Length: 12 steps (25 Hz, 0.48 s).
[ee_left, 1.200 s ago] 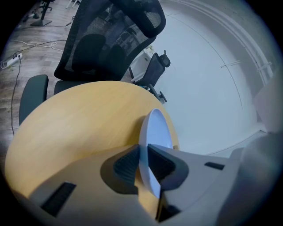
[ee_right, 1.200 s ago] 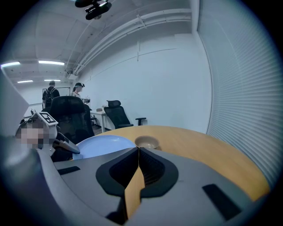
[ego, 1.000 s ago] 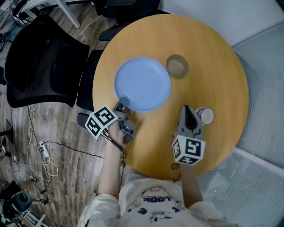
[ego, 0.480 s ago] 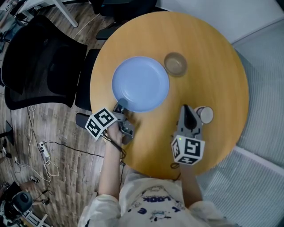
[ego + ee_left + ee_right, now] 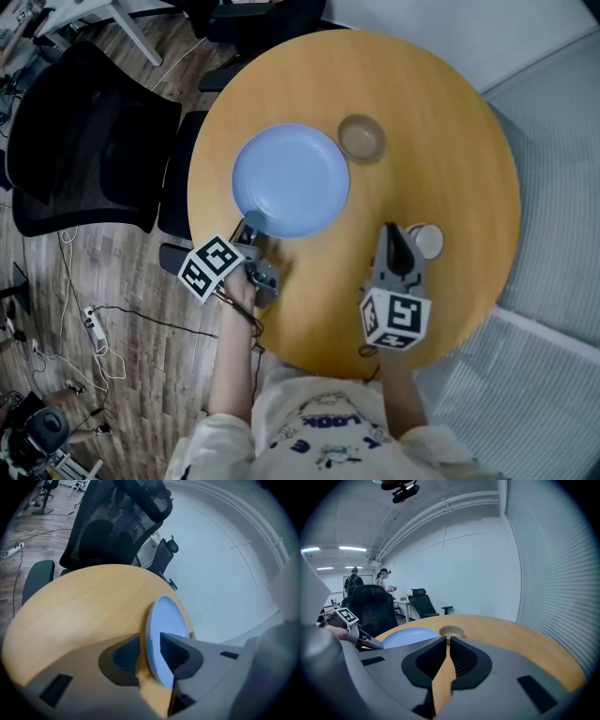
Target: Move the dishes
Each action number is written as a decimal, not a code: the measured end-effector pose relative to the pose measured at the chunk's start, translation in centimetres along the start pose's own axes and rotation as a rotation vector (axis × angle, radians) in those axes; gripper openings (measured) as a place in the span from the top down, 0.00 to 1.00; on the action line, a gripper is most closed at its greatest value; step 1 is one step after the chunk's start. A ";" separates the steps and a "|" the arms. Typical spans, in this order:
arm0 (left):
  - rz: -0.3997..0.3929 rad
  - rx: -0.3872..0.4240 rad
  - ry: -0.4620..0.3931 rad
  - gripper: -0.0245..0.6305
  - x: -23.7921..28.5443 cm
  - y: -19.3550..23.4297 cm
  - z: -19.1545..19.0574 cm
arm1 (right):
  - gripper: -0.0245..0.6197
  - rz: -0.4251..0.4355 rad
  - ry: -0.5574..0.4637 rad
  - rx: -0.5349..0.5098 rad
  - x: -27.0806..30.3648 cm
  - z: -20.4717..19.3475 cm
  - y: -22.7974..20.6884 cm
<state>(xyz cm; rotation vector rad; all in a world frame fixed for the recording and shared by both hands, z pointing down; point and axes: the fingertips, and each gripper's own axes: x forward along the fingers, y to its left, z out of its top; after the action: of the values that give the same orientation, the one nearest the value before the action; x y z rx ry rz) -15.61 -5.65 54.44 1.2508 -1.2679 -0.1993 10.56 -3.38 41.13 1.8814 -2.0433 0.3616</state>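
A round light-blue plate (image 5: 291, 181) lies on the round wooden table (image 5: 441, 141), left of the middle. My left gripper (image 5: 251, 225) is at its near-left rim. In the left gripper view the plate (image 5: 164, 620) has its rim between the jaws of that gripper (image 5: 151, 651), which have just been opening and now stand apart around it. A small brown bowl (image 5: 362, 138) sits just right of the plate. A white cup (image 5: 428, 241) stands near the right edge. My right gripper (image 5: 392, 230) is shut and empty, just left of the cup, pointing toward the bowl (image 5: 451, 631).
A black office chair (image 5: 89, 141) stands close to the table's left side, and another is at the top. Cables and a power strip (image 5: 94, 323) lie on the wooden floor at the left. Two people (image 5: 382, 578) stand far back in the room.
The whole head view has shifted slightly. The left gripper stays at the plate's near rim and the right gripper stays beside the cup.
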 end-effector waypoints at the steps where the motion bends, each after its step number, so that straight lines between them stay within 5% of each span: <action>1: 0.005 0.005 -0.008 0.79 -0.3 -0.1 0.2 | 0.95 0.002 -0.002 0.001 -0.1 0.2 0.0; 12: -0.013 0.110 -0.055 0.78 -4.2 -3.3 -0.1 | 0.95 -0.039 -0.040 -0.013 -2.6 1.8 -1.3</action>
<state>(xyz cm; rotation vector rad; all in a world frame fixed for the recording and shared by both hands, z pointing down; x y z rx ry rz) -15.50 -3.88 49.43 1.3556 -1.3326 -0.1767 11.92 -1.83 38.39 1.9335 -2.0265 0.3025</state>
